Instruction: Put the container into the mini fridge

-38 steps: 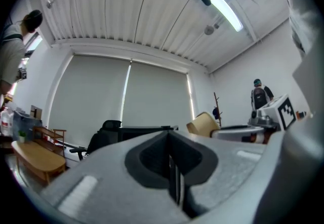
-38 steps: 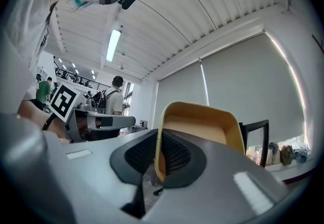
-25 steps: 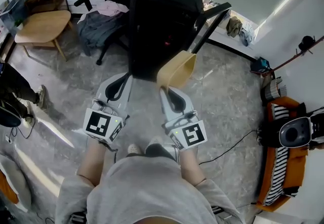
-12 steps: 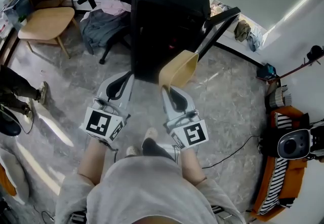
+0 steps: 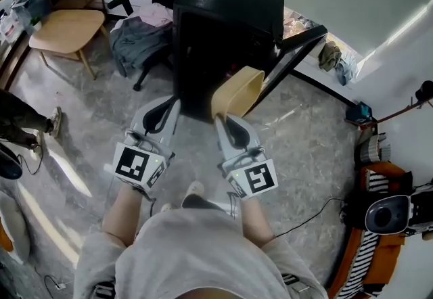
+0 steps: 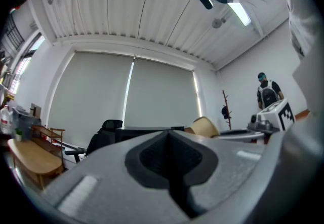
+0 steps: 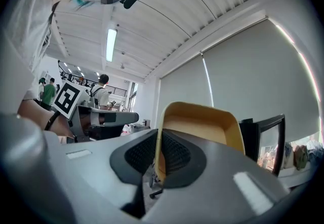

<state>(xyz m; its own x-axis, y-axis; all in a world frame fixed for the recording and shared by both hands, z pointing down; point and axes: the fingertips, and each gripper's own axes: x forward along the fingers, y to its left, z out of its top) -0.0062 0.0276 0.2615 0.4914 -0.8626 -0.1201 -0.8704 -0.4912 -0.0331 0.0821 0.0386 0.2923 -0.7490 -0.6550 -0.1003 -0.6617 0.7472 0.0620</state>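
Note:
A tan container [image 5: 237,91] is held by its rim in my right gripper [image 5: 225,117], whose jaws are shut on it; in the right gripper view the container [image 7: 200,132] stands up between the pads. It hangs just in front of the black mini fridge [image 5: 226,10], whose door [image 5: 291,47] is swung open to the right. My left gripper [image 5: 166,107] is beside it on the left, shut with nothing in it, its closed jaws [image 6: 169,159] pointing at the fridge [image 6: 147,131].
A black office chair [image 5: 145,0] draped with clothes stands left of the fridge. A wooden table [image 5: 57,30] is at far left. An orange striped seat [image 5: 365,250] with a device sits at right. A cable [image 5: 311,206] lies on the marbled floor.
The view has shifted slightly closer to the fridge; both grippers keep the same pose, with the container still held in front of the open fridge.

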